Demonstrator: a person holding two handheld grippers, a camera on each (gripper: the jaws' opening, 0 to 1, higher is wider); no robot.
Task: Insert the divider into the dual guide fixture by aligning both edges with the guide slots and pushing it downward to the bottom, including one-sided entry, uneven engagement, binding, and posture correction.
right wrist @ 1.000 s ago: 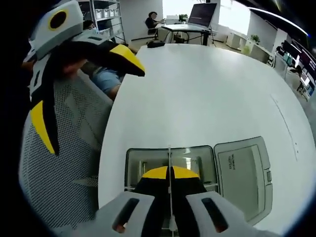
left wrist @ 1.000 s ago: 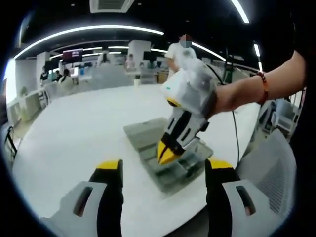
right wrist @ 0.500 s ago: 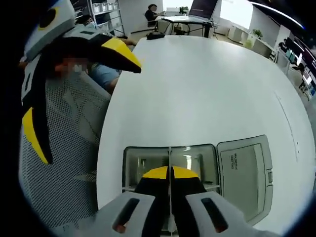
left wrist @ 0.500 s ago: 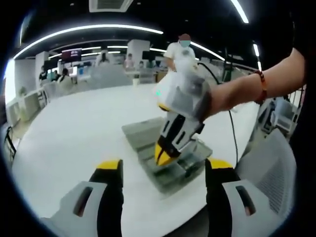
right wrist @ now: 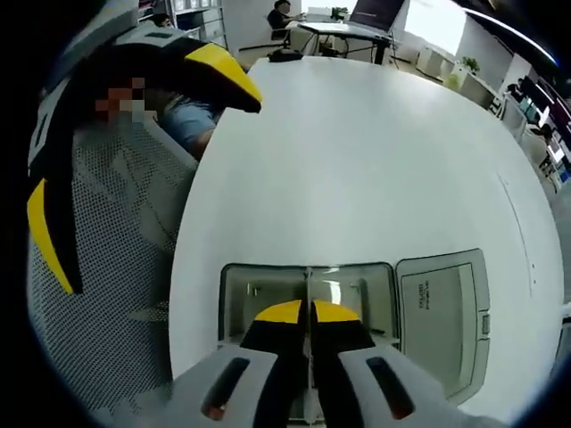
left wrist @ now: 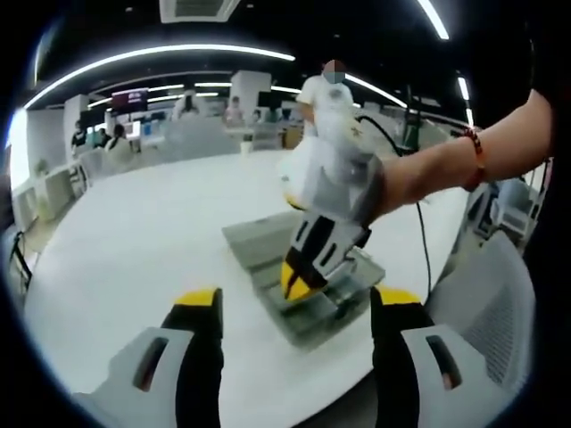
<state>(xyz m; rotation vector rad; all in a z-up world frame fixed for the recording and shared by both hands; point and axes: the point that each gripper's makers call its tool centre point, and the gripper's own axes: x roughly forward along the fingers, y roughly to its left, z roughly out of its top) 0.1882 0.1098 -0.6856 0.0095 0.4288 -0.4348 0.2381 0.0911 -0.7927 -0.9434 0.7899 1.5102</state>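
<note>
Right now the right gripper has its yellow-tipped fingers pinched narrow on the divider, a thin sheet seen edge-on running up betw. the tips and standing over the middle of the dual guide fixture, a clear open box on the white worktop, w/ its flat lid lying just beside it. From the left gripper view the right gripper comes down into the box at a tilt, tips at about rim level; how deep the sheet sits, can't tell. Left gripper hangs near the box w/ fingers wide, holding nothing. To do this step well, I'd judge: square the tilt first so both edges meet their slots together, then push straight down w/ light, even force. If one side drags or binds, back off a bit, re-level, don't force. Free left gripper could steady the box wall if it starts to slide.
</note>
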